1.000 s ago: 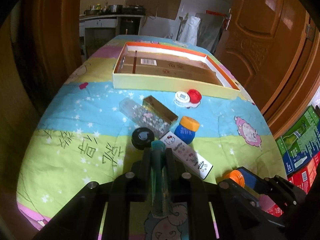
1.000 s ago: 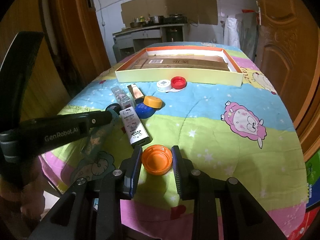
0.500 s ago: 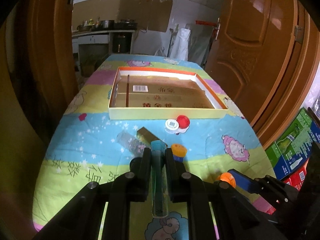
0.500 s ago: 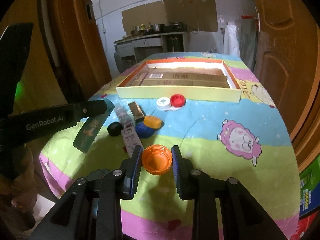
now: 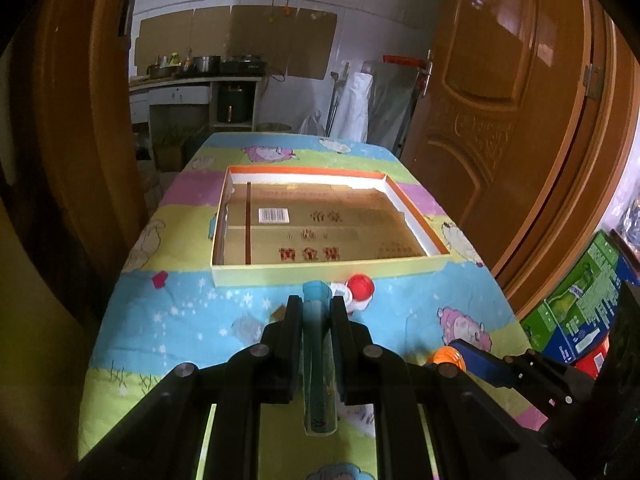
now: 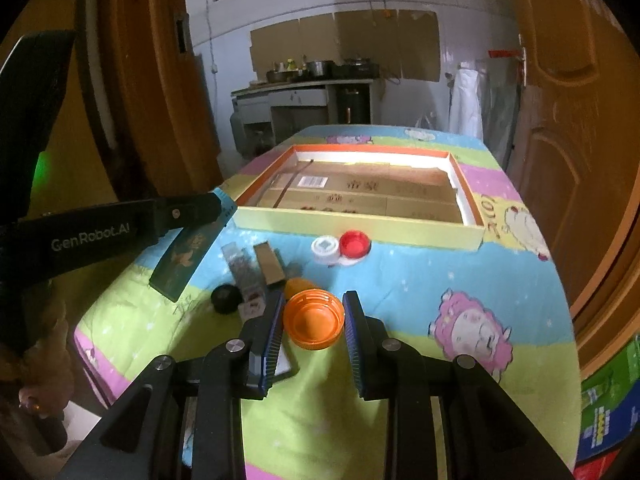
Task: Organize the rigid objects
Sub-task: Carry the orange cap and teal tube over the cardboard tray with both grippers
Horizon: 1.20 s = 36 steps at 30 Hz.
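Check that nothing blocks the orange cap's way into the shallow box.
Nothing visible does. The right gripper holds the orange cap above the table; the white and red caps lie low before the box, whose open top is clear.

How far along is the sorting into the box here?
Nothing sorted yet: the box holds only its cardboard lining. In hand: the left claw grips a teal flat case, the right claw an orange cap. Left on the table: red cap, white cap, black cap, other pieces.
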Tool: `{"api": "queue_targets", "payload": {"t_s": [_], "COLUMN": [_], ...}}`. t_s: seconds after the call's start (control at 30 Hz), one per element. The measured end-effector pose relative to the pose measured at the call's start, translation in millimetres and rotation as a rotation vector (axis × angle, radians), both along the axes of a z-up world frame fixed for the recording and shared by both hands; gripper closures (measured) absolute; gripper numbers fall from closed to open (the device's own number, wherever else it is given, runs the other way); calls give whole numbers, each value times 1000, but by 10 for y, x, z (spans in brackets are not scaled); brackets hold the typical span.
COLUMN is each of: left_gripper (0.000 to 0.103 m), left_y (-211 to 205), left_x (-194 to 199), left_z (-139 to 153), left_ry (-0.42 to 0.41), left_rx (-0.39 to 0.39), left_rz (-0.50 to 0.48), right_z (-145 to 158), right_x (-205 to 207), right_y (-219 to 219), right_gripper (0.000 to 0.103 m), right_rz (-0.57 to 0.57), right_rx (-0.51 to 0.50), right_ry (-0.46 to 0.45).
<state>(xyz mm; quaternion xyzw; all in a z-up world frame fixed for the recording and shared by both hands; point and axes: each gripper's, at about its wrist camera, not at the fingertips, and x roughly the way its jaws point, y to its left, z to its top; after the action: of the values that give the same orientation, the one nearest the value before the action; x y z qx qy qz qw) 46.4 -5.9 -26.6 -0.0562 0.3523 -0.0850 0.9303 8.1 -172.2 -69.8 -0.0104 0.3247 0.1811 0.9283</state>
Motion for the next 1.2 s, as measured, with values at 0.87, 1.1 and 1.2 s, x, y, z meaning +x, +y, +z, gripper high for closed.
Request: {"api": "queue_targets", "payload": {"t_s": [0.87, 1.1, 1.2], "left_gripper": [89, 89, 89], "left_y": [-64, -86, -92], "left_x": [1071, 1355, 1475], "left_z": [325, 310, 301], "left_ry": [-53, -51, -46], "left_rx": [-19, -7, 5], "left_rz": [29, 31, 33], "right_z": [542, 510, 492], "right_x": [1235, 1598, 1741], "right_y": [-364, -435, -462], "right_gripper": [73, 73, 73], "right_rz": [-18, -19, -23], "right_rx": [-17, 9, 15], "right_ry": [-105, -84, -79]}}
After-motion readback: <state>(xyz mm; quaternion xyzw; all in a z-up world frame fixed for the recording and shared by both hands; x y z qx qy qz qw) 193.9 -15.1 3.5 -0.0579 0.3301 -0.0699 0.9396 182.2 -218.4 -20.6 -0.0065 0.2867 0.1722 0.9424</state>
